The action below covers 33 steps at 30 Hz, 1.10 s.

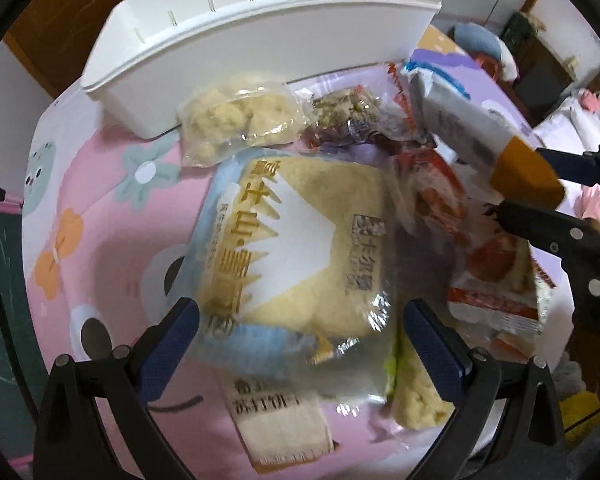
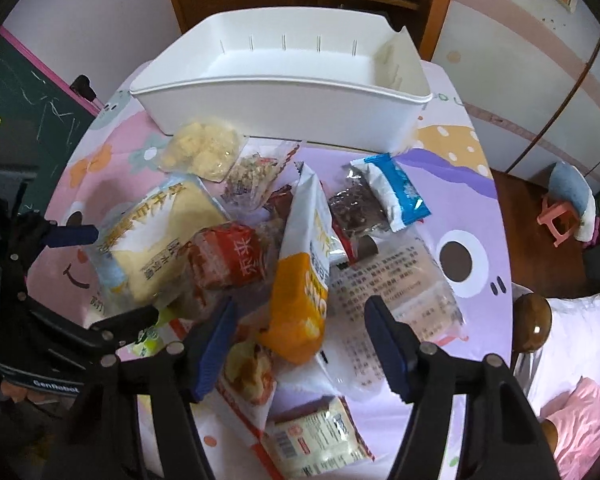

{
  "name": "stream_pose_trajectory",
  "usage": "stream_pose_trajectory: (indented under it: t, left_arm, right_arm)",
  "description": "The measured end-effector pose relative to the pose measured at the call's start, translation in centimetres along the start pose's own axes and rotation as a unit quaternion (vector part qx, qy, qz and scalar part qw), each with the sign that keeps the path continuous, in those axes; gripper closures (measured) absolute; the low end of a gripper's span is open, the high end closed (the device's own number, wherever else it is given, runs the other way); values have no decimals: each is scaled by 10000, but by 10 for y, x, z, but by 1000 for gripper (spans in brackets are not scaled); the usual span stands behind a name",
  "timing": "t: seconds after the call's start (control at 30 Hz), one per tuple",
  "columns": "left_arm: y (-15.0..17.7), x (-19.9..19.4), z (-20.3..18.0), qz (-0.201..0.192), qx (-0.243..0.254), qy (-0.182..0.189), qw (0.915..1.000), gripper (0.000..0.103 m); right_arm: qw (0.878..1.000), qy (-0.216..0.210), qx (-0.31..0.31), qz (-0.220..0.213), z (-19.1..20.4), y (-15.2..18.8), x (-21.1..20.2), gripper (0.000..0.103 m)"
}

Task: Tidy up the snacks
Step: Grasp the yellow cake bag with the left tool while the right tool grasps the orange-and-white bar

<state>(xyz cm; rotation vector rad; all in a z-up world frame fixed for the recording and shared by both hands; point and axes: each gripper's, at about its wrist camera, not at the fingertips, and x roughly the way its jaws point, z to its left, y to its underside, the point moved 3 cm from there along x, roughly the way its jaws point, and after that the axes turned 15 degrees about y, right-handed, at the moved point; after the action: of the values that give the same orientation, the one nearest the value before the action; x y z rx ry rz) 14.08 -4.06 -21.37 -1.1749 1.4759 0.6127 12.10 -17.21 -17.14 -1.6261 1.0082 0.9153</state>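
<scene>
A pile of packaged snacks lies on a round table in front of a white plastic bin (image 2: 284, 96), which is empty. My left gripper (image 1: 300, 344) is open, its jaws on either side of a clear-wrapped yellow cake (image 1: 300, 240); this cake also shows in the right wrist view (image 2: 160, 240). My right gripper (image 2: 300, 344) is open around the lower end of an orange-and-white snack bag (image 2: 304, 280), which stands tilted on the pile. In the left wrist view that bag (image 1: 524, 172) sits between the right gripper's fingers (image 1: 556, 232).
Around the pile lie a clear bag of pale puffs (image 2: 200, 148), a nut bar (image 2: 252, 176), a red packet (image 2: 228, 260), a blue-and-white wrapper (image 2: 396, 192), a flat clear packet with printed text (image 2: 404, 280) and cracker packs (image 2: 320, 440). The bin (image 1: 260, 36) stands at the table's far edge.
</scene>
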Motion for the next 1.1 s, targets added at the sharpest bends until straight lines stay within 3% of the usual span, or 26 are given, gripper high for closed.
stream_pose_trajectory:
  t: [0.13, 0.3, 0.47, 0.5, 0.6, 0.67, 0.83, 0.97, 1.1]
  left_arm:
    - [-8, 13, 8, 137, -14, -87, 9999, 1]
    - [-17, 21, 13, 237, -110, -98, 9996, 0]
    - [-34, 38, 23, 342, -345, -295, 9984, 0]
    - [-36, 38, 25, 331, -396, -278, 9983, 0]
    - [-40, 37, 30, 200, -570, -184, 9980, 3]
    - [-40, 31, 33, 53, -612, -163, 9980, 13]
    - [-29, 8, 35, -269, -807, -102, 9963, 23]
    - [-12, -18, 26, -560, -769, -187, 9953, 43]
    - [1, -43, 23, -878, -953, -59, 9916, 46]
  right_arm:
    - [9999, -10, -62, 129, 6, -1, 14, 43]
    - [9998, 153, -127, -7, 9, -5, 18, 50]
    - [9996, 259, -112, -17, 5, -6, 22, 82]
    - [9997, 236, -73, -15, 3, -6, 23, 84]
    - [9999, -9, 106, -35, -5, -5, 23, 84]
    - [9996, -130, 215, -91, -9, -5, 22, 85]
    - [9979, -321, 453, -342, -21, -4, 9, 85]
    - [9950, -560, 635, -524, -30, -3, -6, 85]
    - [9937, -515, 722, -686, -37, 1, -22, 85]
